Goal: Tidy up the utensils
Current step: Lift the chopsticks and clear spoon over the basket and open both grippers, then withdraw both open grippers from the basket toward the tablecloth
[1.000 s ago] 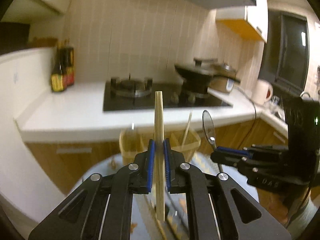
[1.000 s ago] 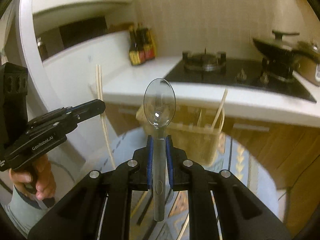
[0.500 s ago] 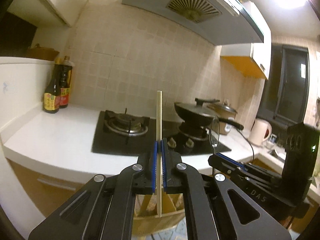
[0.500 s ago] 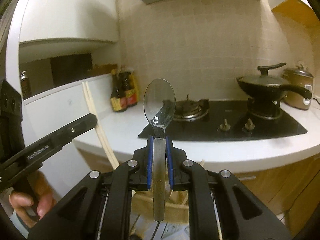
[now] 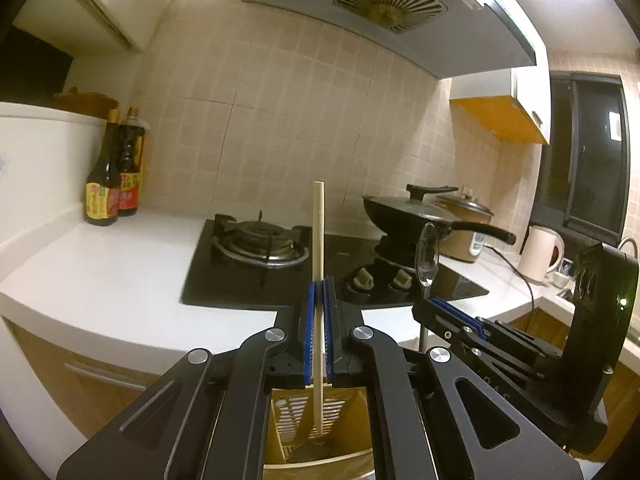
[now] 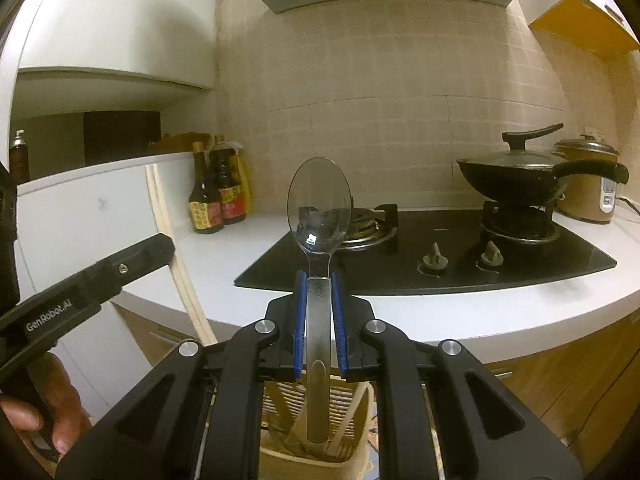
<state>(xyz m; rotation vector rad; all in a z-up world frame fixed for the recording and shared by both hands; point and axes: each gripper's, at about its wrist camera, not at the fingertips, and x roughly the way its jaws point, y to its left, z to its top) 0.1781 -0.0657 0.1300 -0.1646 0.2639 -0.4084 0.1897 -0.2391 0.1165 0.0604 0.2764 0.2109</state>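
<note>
Utensils: chopstick (image 5: 318, 240) upright, clamped in left tongs (image 5: 317, 300); clear spoon (image 6: 319, 208) upright, clamped in right tongs (image 6: 319, 292); both poised above holder (image 6: 352, 412), likely for dropping in.

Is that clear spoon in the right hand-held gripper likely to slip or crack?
The clear spoon looks like thin, glossy plastic, so probably light and slippery. The right hand-held gripper pinches only its narrow handle, so it may pivot; hard squeezing could crack it.

Chopstick (image 5: 318, 240) in the left claw (image 5: 319, 292) looked pale matt wood. Spoon (image 6: 319, 216) in the right claw (image 6: 319, 292) was clear glossy plastic. Holder (image 6: 352, 412) below it was pale slotted plastic. Hob (image 6: 440, 248) ahead was glossy black glass, counter (image 5: 120, 264) smooth white.
</note>
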